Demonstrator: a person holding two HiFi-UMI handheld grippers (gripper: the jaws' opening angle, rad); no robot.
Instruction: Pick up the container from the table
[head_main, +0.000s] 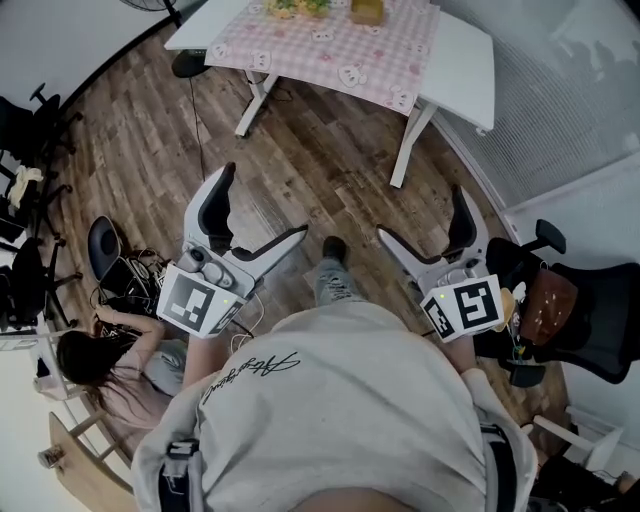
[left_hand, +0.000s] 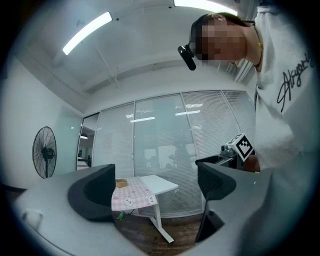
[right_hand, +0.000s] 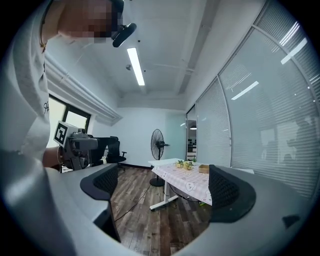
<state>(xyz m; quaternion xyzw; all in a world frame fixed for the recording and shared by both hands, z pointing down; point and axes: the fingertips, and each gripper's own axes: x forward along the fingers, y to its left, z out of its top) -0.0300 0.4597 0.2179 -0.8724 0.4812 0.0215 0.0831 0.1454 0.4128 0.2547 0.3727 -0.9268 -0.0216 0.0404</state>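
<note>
A person was seen from above, standing on a wooden floor (head_main: 310, 150), well apart from a white tabletop (head_main: 465, 60) that was partly covered by a pink checked cloth (head_main: 340, 45). A left tool (head_main: 262, 205) and a right tool (head_main: 422, 215) were held in front of the body. Each had its jaws spread wide with nothing between them, and only floor and distant furniture were framed in the gaps. The container (head_main: 367, 10), a small tan box-like thing, was set on the cloth, near a cluster of yellow-green items (head_main: 297, 6), possibly flowers. Its contents could not be made out at that distance. It was judged to be light and stiff, perhaps wood or card, so crushing was not expected. A hold across two opposite side walls, with the jaws lowered from above, was thought best. As it lay out of reach, the tabletop would need to be approached first. An office chair (head_main: 580, 310) was placed at the right
</note>
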